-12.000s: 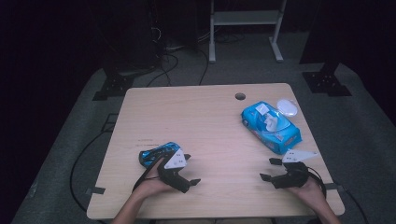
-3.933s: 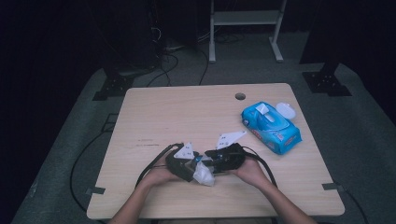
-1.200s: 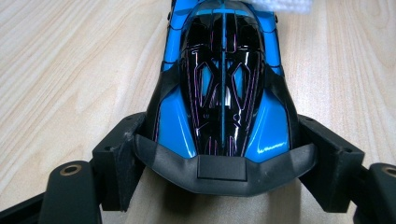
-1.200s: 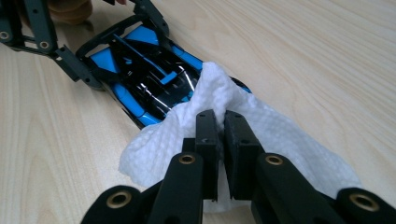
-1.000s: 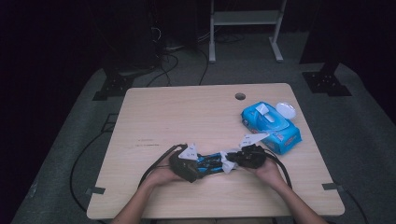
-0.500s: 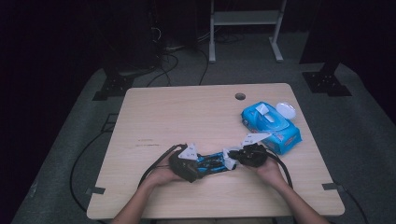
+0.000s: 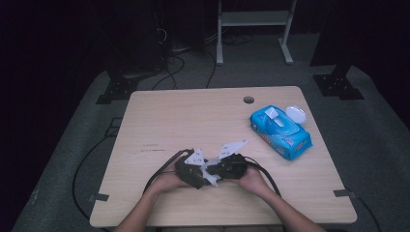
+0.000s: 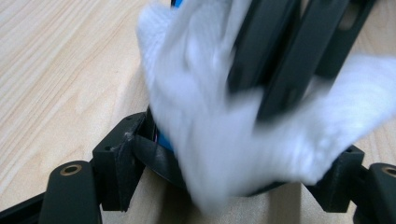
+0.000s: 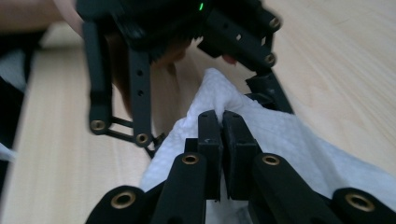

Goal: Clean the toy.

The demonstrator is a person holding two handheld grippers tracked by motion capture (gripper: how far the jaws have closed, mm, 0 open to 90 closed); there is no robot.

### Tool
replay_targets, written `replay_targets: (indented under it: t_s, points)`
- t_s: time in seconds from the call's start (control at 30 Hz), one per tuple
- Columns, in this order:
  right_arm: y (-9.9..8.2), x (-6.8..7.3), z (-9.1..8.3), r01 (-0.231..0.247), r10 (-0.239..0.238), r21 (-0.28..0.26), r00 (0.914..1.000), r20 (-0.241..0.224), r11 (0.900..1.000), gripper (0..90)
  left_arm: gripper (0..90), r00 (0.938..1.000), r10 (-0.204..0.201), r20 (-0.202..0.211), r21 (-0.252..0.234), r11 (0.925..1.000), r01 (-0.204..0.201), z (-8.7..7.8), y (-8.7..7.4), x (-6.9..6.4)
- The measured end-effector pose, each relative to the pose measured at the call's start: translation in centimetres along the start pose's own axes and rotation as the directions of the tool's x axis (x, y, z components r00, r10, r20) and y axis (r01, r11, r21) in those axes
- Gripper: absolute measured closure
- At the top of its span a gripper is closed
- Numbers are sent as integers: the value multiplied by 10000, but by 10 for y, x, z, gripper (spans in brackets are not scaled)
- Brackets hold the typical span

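Right hand-held gripper (image 9: 221, 122) clamped on white wipe (image 9: 280, 135), left hand-held gripper (image 8: 233, 163) gripping a blue, seemingly dark-edged object (image 8: 164, 140).

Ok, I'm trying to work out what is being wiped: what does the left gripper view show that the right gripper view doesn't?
Left gripper view: the left hand-held gripper is clamped on a dark item with a blue edge, which lies half under the white wipe. Right gripper view: the right hand-held gripper is shut on a fold of the wipe, and a green light glows on the other gripper's body. Shared: the white wipe and the wooden table.
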State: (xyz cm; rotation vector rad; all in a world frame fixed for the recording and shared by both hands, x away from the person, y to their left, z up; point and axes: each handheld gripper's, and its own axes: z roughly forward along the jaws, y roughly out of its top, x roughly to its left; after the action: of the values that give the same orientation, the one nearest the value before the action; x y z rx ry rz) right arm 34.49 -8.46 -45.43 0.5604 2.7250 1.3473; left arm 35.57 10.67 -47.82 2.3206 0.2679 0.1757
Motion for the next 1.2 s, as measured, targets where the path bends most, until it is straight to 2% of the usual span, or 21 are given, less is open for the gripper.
replay_targets:
  t_s: [0.1, 0.17, 0.27, 0.37, 0.5, 0.6, 0.63, 0.7, 0.77, 0.8, 0.83, 0.93, 0.97, 1.0, 1.03, 1.1, 1.2]
  points:
    - [2, -4, 1, 56, -56, 28, 10000, -19, 10000, 865, 237, 10000, -9, 8, -14, 10000, 9, 0, -1, 1]
    - [1, -5, -6, 130, -128, -42, 9994, 326, 9999, 865, 237, 10000, 9, 10, -14, 10000, -9, 0, -1, 1]
    - [-1, -7, -16, 226, -236, 133, 9961, 845, 9997, 865, 237, 10000, 8, -7, 20, 10000, -8, 0, 0, 0]
    - [0, -8, -16, 184, -198, 163, 9960, 875, 9997, 865, 237, 10000, -6, -14, 23, 10000, 6, 0, 0, 0]
    - [8, -8, -1, 34, -21, -207, 9980, 638, 9998, 864, 237, 10000, 11, -13, 28, 10000, -11, 0, 0, 0]
    - [9, -14, 4, 64, -59, -52, 9964, 845, 10000, 865, 237, 10000, -7, -10, -13, 10000, 7, 0, -1, 0]
    - [8, -16, 3, 22, -31, 93, 9958, 920, 10000, 866, 238, 10000, 14, -8, 6, 10000, -14, 0, 0, 1]
    - [4, -24, -4, -153, 148, 50, 9952, 969, 9999, 866, 237, 10000, 42, -27, 2, 10000, -42, 0, 0, 1]
    - [0, -29, -12, -146, 138, 57, 9921, 1243, 9999, 866, 237, 10000, -5, -30, -29, 10000, 5, 0, 0, 0]
    - [-1, -31, -15, -294, 282, 72, 9909, 1315, 9995, 866, 237, 10000, -12, -23, -43, 10000, 12, 0, 0, 0]
    - [-2, -32, -16, -508, 503, 10, 9907, 1262, 9987, 866, 237, 10000, -1, -22, -28, 10000, 1, 0, 0, 0]
    - [-1, -30, -12, -503, 508, -71, 9925, 1108, 9987, 865, 237, 9999, 101, -46, 25, 9999, -101, 0, 0, 1]
    - [2, -26, -5, -434, 441, -115, 9967, 681, 9990, 865, 237, 10000, 82, -33, 30, 10000, -82, 0, 0, 1]
    - [5, -20, 0, -148, 148, -5, 9973, 725, 9999, 865, 237, 10000, 59, -39, 41, 10000, -59, -1, 0, 0]
    - [6, -20, 0, -123, 118, 58, 9972, 735, 9999, 865, 237, 10000, 29, -43, 30, 10000, -29, 0, 0, 0]
    - [3, -25, -6, -261, 258, 28, 9968, 757, 9997, 865, 237, 10000, 42, -56, 17, 10000, -42, 0, 0, 0]
    - [-7, -36, -23, -567, 574, -93, 9924, 1089, 9983, 865, 237, 10000, 27, -40, -33, 10000, -28, 0, 0, 1]
